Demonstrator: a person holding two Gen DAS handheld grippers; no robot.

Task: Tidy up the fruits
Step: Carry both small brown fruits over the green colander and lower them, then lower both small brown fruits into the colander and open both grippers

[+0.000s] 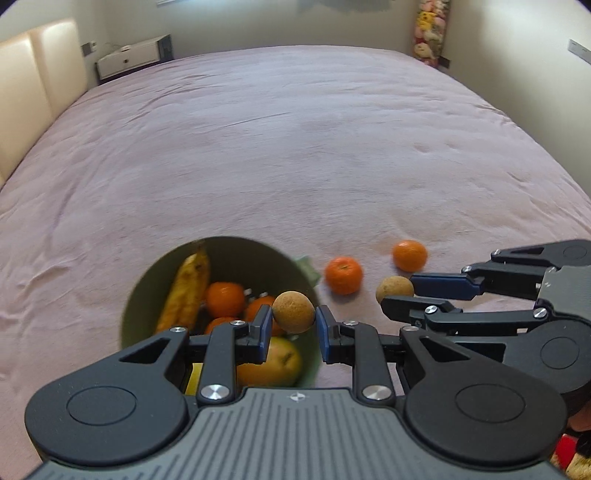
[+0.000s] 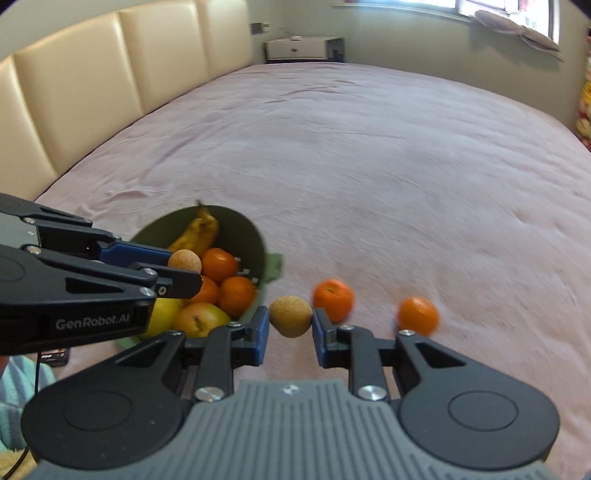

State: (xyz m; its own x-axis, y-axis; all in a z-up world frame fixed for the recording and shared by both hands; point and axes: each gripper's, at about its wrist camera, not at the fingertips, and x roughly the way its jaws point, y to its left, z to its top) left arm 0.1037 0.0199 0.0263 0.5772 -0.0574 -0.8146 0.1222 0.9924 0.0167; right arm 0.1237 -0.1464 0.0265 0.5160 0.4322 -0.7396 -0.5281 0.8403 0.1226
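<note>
A green bowl [image 1: 136, 295] on the pink bed holds a banana [image 1: 186, 288], several oranges and a yellow apple [image 1: 275, 363]. My left gripper [image 1: 293, 314] is shut on a small tan round fruit [image 1: 293, 312] above the bowl's right side. My right gripper [image 2: 290, 317] is shut on a second tan round fruit [image 2: 290, 315] just right of the bowl [image 2: 255, 236]. Two oranges [image 2: 332, 299] [image 2: 417, 315] lie loose on the bed right of it. The right gripper also shows in the left wrist view [image 1: 397, 293], and the left gripper in the right wrist view [image 2: 177, 266].
A pink bedspread [image 1: 295, 147] covers the wide bed. A cream padded headboard [image 2: 92, 92] runs along the left. A white nightstand [image 2: 303, 48] stands at the far corner. Stuffed toys [image 1: 430, 29] hang at the far right wall.
</note>
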